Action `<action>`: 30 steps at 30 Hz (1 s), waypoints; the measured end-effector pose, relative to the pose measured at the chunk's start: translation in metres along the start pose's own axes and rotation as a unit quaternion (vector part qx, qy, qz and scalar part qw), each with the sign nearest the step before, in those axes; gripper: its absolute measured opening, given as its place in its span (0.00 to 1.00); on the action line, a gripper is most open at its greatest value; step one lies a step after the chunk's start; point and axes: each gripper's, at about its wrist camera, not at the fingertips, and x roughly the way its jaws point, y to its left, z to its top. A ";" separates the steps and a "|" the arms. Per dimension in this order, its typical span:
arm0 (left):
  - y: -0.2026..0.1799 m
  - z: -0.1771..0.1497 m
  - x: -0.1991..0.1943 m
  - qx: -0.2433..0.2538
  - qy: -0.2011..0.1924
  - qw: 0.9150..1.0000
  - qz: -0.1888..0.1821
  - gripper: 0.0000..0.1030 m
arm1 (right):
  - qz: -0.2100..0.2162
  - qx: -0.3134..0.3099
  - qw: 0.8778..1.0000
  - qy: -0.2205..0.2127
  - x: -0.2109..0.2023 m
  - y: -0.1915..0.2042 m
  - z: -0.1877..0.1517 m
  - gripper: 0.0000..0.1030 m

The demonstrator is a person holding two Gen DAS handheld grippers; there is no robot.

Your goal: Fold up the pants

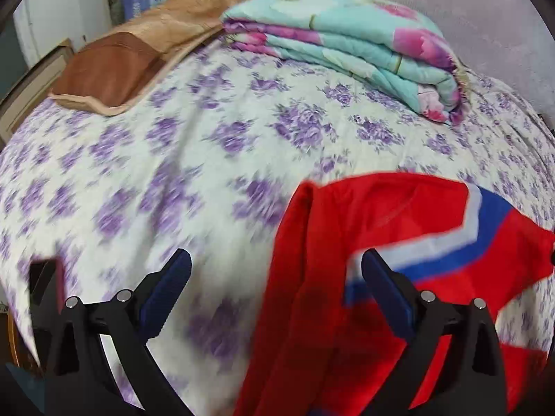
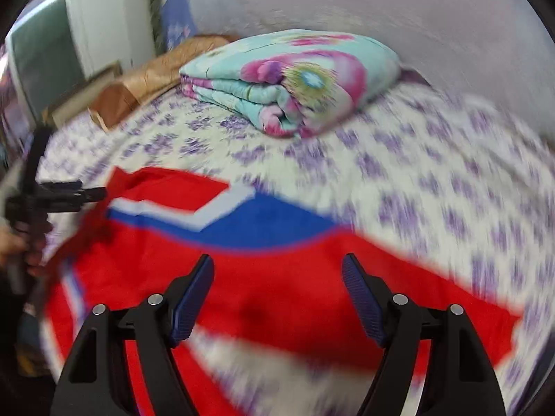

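A: Both sets of jaws stand wide apart. Left gripper holds nothing, with the red pants under its right finger. Right gripper is just as spread and hovers over the same cloth.

B: And the pants?

A: Spread on the floral bedsheet, blue and white stripe at three o'clock of the left gripper. Farther back, at one o'clock, lies a folded quilt; at eleven, a brown pillow.
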 end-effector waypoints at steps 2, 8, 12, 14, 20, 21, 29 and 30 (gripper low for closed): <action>-0.003 0.012 0.017 0.000 0.015 1.000 -0.002 0.93 | -0.006 -0.023 1.000 0.010 0.035 0.002 0.021 0.75; -0.007 0.016 0.048 -0.003 0.030 0.999 -0.019 0.58 | 0.005 -0.035 0.993 0.110 0.125 0.005 0.024 0.05; -0.018 0.010 0.016 0.016 -0.005 0.998 -0.060 0.17 | 0.008 -0.059 0.997 0.056 0.093 0.013 0.019 0.04; -0.018 0.008 -0.003 0.017 -0.024 0.997 -0.065 0.16 | 0.028 -0.049 0.998 0.014 0.050 0.015 0.019 0.04; -0.003 -0.020 -0.076 0.027 -0.068 0.991 -0.108 0.16 | 0.067 -0.063 0.994 -0.064 -0.063 0.042 -0.023 0.04; -0.003 -0.027 -0.084 0.034 -0.071 0.991 -0.111 0.16 | 0.074 -0.067 0.993 -0.070 -0.077 0.050 -0.036 0.04; 0.022 -0.120 -0.107 0.062 -0.013 0.990 -0.124 0.19 | 0.169 -0.007 0.985 -0.046 -0.088 0.088 -0.177 0.04; 0.027 -0.128 -0.105 0.054 -0.004 0.990 -0.127 0.26 | 0.177 0.006 0.983 -0.041 -0.082 0.089 -0.186 0.04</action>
